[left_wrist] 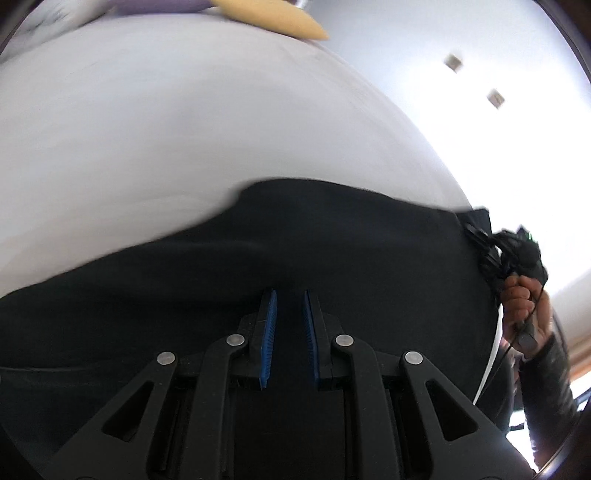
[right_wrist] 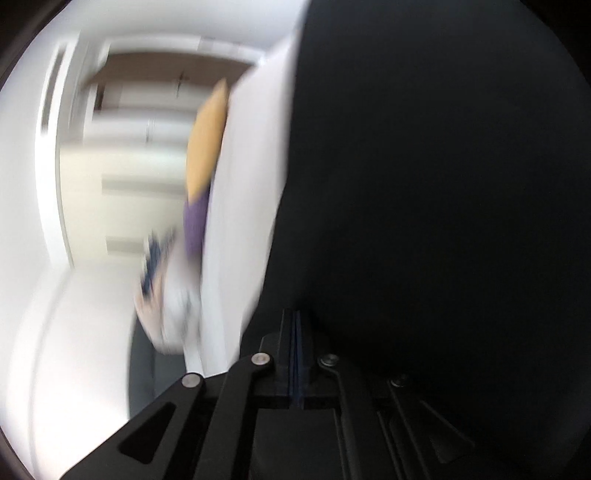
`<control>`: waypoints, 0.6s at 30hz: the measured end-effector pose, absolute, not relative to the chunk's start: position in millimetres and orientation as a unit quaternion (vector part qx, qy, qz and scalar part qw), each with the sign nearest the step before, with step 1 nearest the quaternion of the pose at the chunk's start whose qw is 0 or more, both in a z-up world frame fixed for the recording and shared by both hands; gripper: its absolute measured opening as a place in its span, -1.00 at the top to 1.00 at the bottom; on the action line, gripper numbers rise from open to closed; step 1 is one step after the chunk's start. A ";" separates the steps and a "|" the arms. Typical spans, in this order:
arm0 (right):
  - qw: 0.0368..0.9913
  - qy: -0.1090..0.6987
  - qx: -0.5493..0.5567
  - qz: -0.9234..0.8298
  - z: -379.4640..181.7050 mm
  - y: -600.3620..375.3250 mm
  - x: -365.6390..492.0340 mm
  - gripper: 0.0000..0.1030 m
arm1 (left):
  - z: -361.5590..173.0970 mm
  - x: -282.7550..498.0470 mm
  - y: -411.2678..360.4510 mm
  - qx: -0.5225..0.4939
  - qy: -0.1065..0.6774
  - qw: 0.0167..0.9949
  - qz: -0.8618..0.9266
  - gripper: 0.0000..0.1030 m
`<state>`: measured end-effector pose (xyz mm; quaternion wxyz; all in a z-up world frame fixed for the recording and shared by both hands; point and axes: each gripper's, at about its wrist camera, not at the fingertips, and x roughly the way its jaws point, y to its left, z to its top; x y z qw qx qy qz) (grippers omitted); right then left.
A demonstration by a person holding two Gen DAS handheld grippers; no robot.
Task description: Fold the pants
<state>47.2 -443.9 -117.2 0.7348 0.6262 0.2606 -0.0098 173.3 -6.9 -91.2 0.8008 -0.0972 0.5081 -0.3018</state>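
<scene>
Black pants (left_wrist: 332,251) are clamped between the left gripper (left_wrist: 290,295) fingers; right gripper (right_wrist: 297,317) fingers are pressed together against the same cloth.

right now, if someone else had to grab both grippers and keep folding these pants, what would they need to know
Left gripper: nearly shut, a narrow gap between its blue pads, black fabric between them; it looks like a grip on the cloth, but that is not certain.
Right gripper: shut, pressed against the dark cloth; whether it pinches a layer is too dark and blurred to tell. The person's right hand holds it at the pants' far edge.
Black fabric pants: spread across the white bed surface, with a yellow cushion at the far end.
Done: no finished fold visible.
Left: bring the held edge over, lay it flat, release.
</scene>
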 end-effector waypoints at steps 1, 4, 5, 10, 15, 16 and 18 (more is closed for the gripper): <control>0.739 0.250 0.625 -0.024 -113.4 -458.5 44.3 1.00 | -94.4 176.3 7.2 -0.117 0.508 0.799 -0.301 0.72; 0.757 0.236 0.606 -0.055 -102.1 -489.2 36.2 1.00 | -104.3 177.7 41.4 -0.153 0.503 0.797 -0.298 0.76; 0.759 0.235 0.604 -0.061 -100.7 -497.1 34.6 1.00 | -105.8 174.9 50.4 -0.158 0.502 0.797 -0.297 0.78; 0.778 0.222 0.576 -0.115 -84.3 -525.0 25.4 1.00 | -103.9 164.0 82.3 -0.146 0.491 0.807 -0.293 0.78; 0.776 0.210 0.574 -0.156 -71.3 -543.1 -23.2 0.84 | -92.1 141.4 139.7 -0.157 0.474 0.829 -0.253 0.78; 0.788 0.210 0.560 -0.150 -62.2 -534.8 -27.6 0.84 | -88.2 135.5 146.8 -0.149 0.473 0.838 -0.229 0.78; 0.805 0.205 0.544 -0.115 -45.9 -505.2 -33.5 0.84 | -79.0 121.2 152.6 -0.152 0.465 0.845 -0.216 0.78</control>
